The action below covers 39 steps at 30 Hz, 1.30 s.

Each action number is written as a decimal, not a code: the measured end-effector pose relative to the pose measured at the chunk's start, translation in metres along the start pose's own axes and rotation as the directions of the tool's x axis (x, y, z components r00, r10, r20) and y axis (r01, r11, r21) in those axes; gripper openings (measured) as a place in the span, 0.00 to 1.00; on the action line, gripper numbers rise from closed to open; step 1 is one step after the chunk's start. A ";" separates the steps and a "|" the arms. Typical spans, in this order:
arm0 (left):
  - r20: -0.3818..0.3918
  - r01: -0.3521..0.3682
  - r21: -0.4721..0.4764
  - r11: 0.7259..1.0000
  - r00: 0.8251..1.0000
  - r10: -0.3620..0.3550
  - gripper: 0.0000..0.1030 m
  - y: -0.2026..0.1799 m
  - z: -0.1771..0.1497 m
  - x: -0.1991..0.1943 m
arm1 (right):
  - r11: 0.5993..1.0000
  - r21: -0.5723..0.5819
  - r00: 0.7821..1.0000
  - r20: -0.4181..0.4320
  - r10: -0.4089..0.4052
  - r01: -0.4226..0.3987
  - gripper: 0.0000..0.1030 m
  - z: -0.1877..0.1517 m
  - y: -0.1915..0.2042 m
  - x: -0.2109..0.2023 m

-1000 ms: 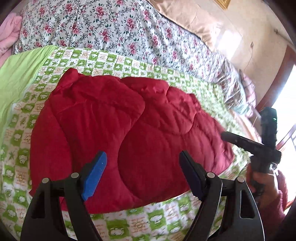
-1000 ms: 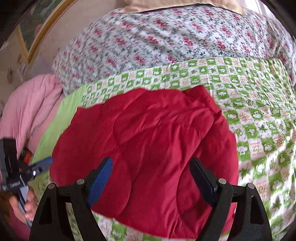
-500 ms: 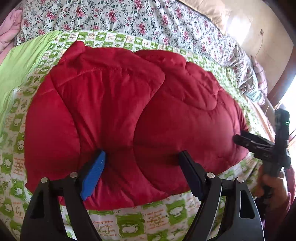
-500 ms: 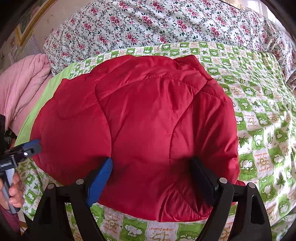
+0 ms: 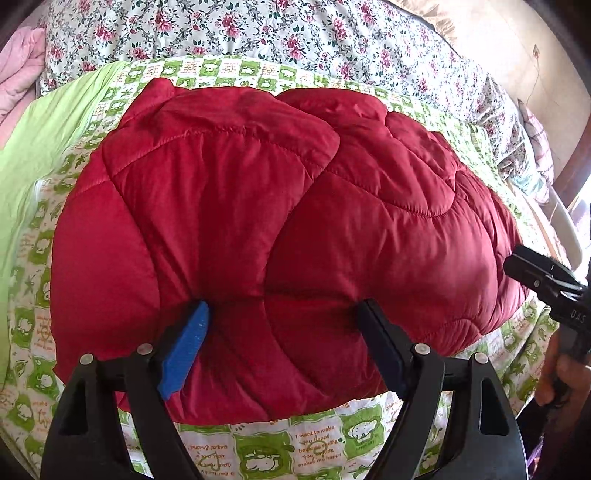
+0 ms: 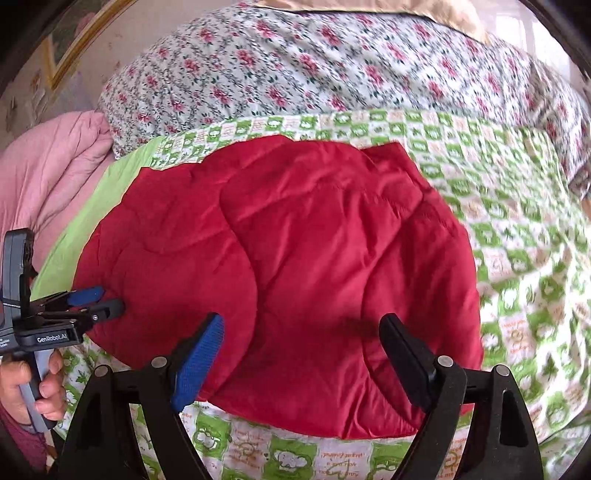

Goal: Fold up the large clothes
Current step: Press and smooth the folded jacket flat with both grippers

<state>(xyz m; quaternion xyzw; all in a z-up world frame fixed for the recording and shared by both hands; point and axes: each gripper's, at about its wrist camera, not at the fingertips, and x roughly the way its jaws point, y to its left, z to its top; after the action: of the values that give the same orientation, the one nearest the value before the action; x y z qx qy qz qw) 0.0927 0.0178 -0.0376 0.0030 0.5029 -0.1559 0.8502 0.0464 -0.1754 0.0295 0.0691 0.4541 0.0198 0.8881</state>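
A red quilted padded garment (image 5: 288,229) lies folded in a thick bundle on the green-and-white checked sheet (image 5: 303,443); it also shows in the right wrist view (image 6: 288,266). My left gripper (image 5: 284,314) is open, its fingertips pressed against the bundle's near side. In the right wrist view it (image 6: 94,302) touches the bundle's left edge. My right gripper (image 6: 301,328) is open and empty, over the bundle's near edge. In the left wrist view it (image 5: 532,269) sits by the bundle's right end.
A floral quilt (image 5: 258,33) lies piled behind the garment. A pink blanket (image 6: 48,173) sits at the left. A plain green sheet (image 5: 44,133) borders the checked one. A wall with a gold picture frame (image 6: 77,48) is behind.
The left gripper has moved closer until its tips press the bundle. The right gripper has pulled back and up from the garment.
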 end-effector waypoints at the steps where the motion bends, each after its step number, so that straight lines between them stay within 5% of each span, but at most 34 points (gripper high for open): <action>1: 0.000 -0.010 0.005 1.000 1.000 0.010 0.80 -0.001 -0.001 0.000 | 1.000 -0.004 1.000 -0.001 -0.004 0.004 0.85 0.001 0.001 0.001; 9: 0.007 -0.038 0.021 0.999 0.999 0.038 0.81 -0.006 0.000 -0.009 | 0.999 0.038 0.998 -0.062 -0.025 0.028 0.91 -0.008 -0.027 0.038; 14: 0.046 -0.061 0.004 0.998 0.997 0.061 0.81 0.000 0.006 -0.028 | 0.998 0.040 0.998 -0.056 -0.037 0.039 0.91 -0.010 -0.029 0.037; 22: 0.013 -0.127 0.030 0.991 0.992 0.126 0.82 0.006 0.010 -0.003 | 0.998 0.035 0.998 -0.052 -0.046 0.048 0.91 -0.012 -0.026 0.036; 39: 0.020 -0.159 0.051 0.986 0.987 0.158 0.83 0.002 0.007 -0.003 | 0.998 0.030 0.996 -0.064 -0.059 0.061 0.91 -0.017 -0.025 0.028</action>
<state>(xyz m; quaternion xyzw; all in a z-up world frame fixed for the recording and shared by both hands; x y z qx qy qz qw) 0.0977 0.0194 -0.0321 0.0642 0.4900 -0.1010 0.8635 0.0483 -0.1954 -0.0059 0.0690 0.4841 -0.0120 0.8722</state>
